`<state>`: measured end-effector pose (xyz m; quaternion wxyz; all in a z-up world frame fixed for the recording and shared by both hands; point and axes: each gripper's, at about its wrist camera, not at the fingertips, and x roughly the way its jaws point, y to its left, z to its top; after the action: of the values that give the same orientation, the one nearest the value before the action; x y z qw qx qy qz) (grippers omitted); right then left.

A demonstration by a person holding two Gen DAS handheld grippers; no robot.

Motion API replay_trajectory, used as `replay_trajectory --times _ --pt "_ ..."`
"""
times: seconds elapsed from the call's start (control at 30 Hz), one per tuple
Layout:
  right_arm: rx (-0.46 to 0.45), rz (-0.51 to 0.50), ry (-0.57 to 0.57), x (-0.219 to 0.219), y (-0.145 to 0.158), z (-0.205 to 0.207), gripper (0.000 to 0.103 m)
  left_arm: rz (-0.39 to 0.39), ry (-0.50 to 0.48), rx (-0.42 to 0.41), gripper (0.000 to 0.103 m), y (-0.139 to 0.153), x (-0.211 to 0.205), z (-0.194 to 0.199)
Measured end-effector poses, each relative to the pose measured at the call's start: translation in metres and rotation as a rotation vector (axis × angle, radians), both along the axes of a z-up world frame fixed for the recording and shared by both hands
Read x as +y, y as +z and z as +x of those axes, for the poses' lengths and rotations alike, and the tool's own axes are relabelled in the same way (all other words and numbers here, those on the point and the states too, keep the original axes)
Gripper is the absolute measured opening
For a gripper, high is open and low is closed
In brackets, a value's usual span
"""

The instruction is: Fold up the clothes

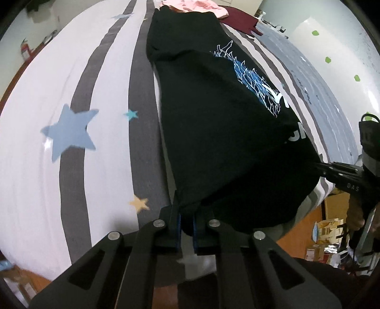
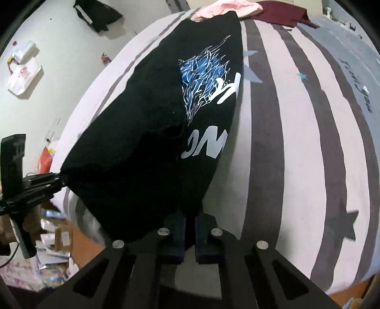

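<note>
A black T-shirt with a blue and white print lies lengthwise on a striped bed, its near hem lifted off the sheet. My left gripper is shut on the hem's left corner. My right gripper is shut on the other hem corner of the same T-shirt. Each gripper also shows in the other's view: the right gripper at the right edge of the left wrist view, the left gripper at the left edge of the right wrist view, both pinching black cloth. The hem sags between them.
The bedsheet has grey and white stripes with stars. A pink garment and a maroon garment lie at the far end of the bed. Boxes and bags clutter the floor beside the bed's near edge.
</note>
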<state>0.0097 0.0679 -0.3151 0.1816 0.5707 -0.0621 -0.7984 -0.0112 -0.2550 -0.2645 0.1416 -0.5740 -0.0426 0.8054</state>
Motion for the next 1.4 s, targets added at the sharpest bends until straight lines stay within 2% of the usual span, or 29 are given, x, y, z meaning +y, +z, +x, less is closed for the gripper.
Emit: replay_trajectory --times 0.2,0.33,0.5,0.6,0.73,0.87,0.97,1.1,1.2,1.3,1.4 --pt "0.067 -0.064 -0.053 -0.003 0.053 -0.02 0.004 0.038 0.035 0.12 0.005 0.067 -0.004 -0.029" --pt "0.122 -0.117 -0.089 -0.001 0.094 -0.058 0.004 0.076 0.074 0.192 0.005 0.106 -0.011 -0.076" --pt "0.191 -0.143 -0.113 -0.006 0.124 -0.129 0.004 0.086 0.107 0.28 0.005 0.123 -0.009 -0.159" --pt "0.216 -0.168 -0.13 -0.01 0.124 -0.192 0.004 0.082 0.121 0.305 0.005 0.116 -0.004 -0.214" --pt "0.199 -0.207 -0.164 -0.001 0.105 -0.283 0.004 0.057 0.13 0.293 0.005 0.089 0.01 -0.306" --pt "0.144 -0.204 -0.16 0.0 0.072 -0.364 0.004 0.028 0.151 0.241 0.005 0.057 0.023 -0.386" --pt "0.099 -0.195 -0.145 0.005 0.047 -0.411 0.004 0.019 0.164 0.194 0.005 0.032 0.026 -0.429" --pt "0.053 -0.183 -0.126 0.007 0.017 -0.448 0.004 -0.015 0.163 0.145 0.005 0.003 0.029 -0.462" --pt "0.037 -0.175 -0.109 0.004 0.001 -0.461 0.004 -0.015 0.159 0.117 0.005 -0.015 0.027 -0.473" --pt "0.025 -0.183 -0.114 0.007 -0.008 -0.471 0.004 -0.009 0.141 0.11 0.005 -0.021 0.026 -0.479" --pt "0.025 -0.192 -0.131 0.009 -0.009 -0.476 0.004 0.001 0.121 0.116 0.005 -0.014 0.026 -0.481"
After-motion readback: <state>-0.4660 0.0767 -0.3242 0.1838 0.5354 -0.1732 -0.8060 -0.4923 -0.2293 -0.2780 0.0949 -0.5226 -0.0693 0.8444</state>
